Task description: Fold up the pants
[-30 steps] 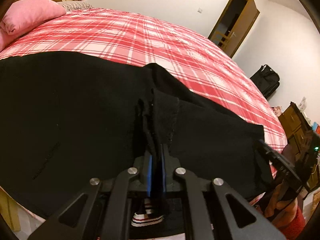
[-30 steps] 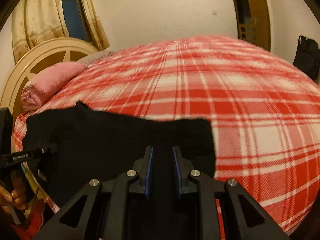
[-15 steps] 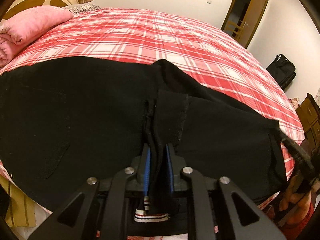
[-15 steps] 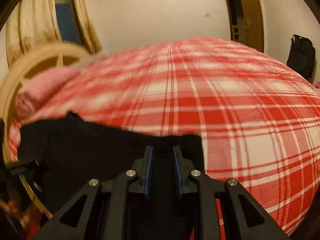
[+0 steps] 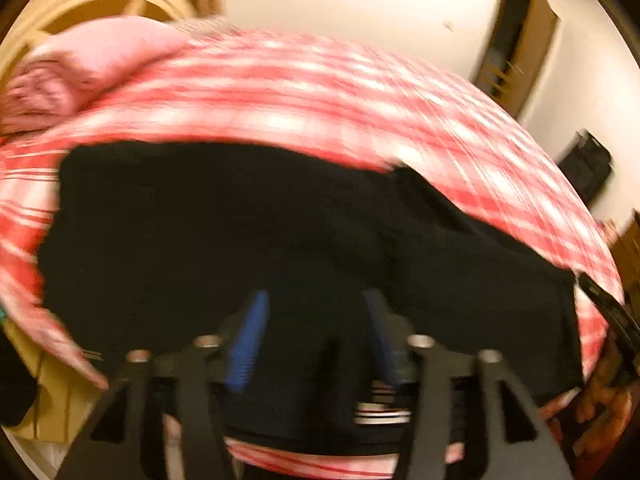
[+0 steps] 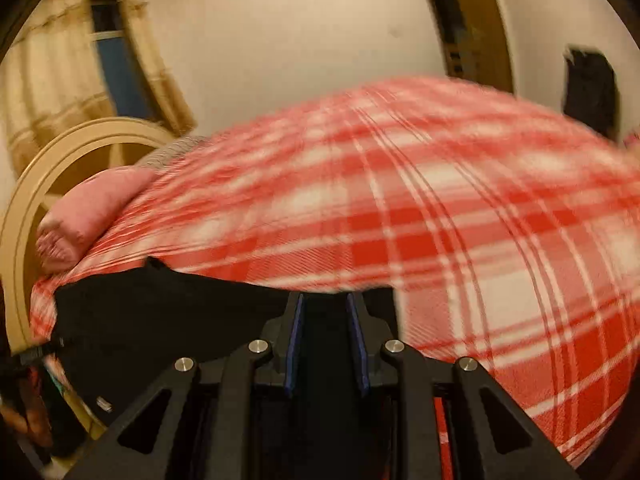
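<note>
A: Left gripper, jaws?

B: Mine stand wide apart and have just been opening. Black cloth lies in the gap, but neither blue pad presses on it. The frame is blurry.

A: Where are the black pants?

B: Spread flat on the red plaid bedspread. In my left view they fill the middle from 9 to 3 o'clock and run down to my fingers at 6. The pink pillow is at 10, clear of the pants. A black bag is at 3, off the bed.

A: Right gripper?

B: The jaws are narrow with dark cloth filling the gap. I can't tell if the pads actually pinch it. In that view the pants run from 6 out to 9, and their far corner is just right of my fingers.

A: Is the right one visible from the left camera?

B: Yes, at 4 o'clock on the pants' edge, with a hand below it.
</note>
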`<state>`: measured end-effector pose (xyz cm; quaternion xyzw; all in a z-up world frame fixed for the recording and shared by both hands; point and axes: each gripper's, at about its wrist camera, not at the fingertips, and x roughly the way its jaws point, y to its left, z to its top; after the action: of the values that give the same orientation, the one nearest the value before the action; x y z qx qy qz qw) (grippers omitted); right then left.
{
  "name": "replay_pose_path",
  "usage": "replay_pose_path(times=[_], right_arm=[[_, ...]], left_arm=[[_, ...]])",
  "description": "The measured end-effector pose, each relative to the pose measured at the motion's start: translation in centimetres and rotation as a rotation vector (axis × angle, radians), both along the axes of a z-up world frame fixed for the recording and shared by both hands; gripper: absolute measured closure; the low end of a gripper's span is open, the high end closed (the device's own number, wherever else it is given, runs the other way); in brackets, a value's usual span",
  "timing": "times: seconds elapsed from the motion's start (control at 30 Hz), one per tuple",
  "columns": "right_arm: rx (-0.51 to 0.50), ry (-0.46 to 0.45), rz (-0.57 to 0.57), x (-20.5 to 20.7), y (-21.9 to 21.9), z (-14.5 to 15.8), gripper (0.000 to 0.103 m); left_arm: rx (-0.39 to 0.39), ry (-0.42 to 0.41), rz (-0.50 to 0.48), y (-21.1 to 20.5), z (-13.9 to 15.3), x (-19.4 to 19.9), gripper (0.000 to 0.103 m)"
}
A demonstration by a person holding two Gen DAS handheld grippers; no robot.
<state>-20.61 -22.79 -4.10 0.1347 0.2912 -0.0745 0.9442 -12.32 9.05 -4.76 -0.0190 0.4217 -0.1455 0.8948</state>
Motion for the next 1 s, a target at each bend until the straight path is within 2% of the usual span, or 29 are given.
replay_pose_path(times=[0.1,0.17,0.23,0.3,0.4,0.43,0.47,0.5,0.53,0.6,0.77,0.87,1.0], right_arm=[[-0.044,-0.007,0.147,1.2,4.3,0.8,0.078],[-0.082,0.016,0.283,2.8,8.2,0.4,0.078],[-0.118,0.032,0.367,4.0,11.1,-0.2,0.078],[-0.145,0.037,0.450,5.4,14.2,-0.8,0.078],[-0.168,0.047,0.544,6.9,17.8,-2.4,0.078],[-0.177,0.072,0.568,7.3,18.6,-3.3,0.078],[-0.191,0.140,0.584,8.2,19.6,-5.0,0.078],[-0.203,0.151,0.574,8.2,19.9,-5.7,0.077],[-0.208,0.111,0.568,7.9,19.9,-5.6,0.074],[-0.200,0.125,0.603,7.8,20.3,-5.5,0.064],[-0.170,0.081,0.575,6.6,19.1,-4.4,0.063],[-0.154,0.074,0.552,6.4,18.5,-3.8,0.063],[-0.135,0.074,0.523,6.3,17.7,-3.4,0.063]], left_arm=[[0.006,-0.056,0.131,4.8,0.9,0.6,0.031],[0.031,-0.074,0.261,8.5,1.2,1.4,0.031],[0.058,-0.092,0.380,11.5,1.3,2.0,0.029],[0.084,-0.106,0.512,14.7,0.9,2.1,0.023],[0.092,-0.086,0.605,17.6,-0.2,2.1,0.022],[0.089,-0.078,0.622,18.3,-0.5,2.0,0.022],[0.075,-0.061,0.644,18.8,-1.0,2.1,0.022],[0.051,-0.043,0.655,19.0,-1.4,2.4,0.022],[0.004,-0.015,0.659,19.4,-2.2,2.5,0.022],[-0.061,0.021,0.650,19.5,-3.3,2.8,0.022],[-0.188,0.054,0.594,17.2,-4.8,2.7,0.018],[-0.185,0.076,0.601,16.7,-6.1,3.3,0.009],[-0.323,0.086,0.648,17.9,-7.5,2.9,0.002]])
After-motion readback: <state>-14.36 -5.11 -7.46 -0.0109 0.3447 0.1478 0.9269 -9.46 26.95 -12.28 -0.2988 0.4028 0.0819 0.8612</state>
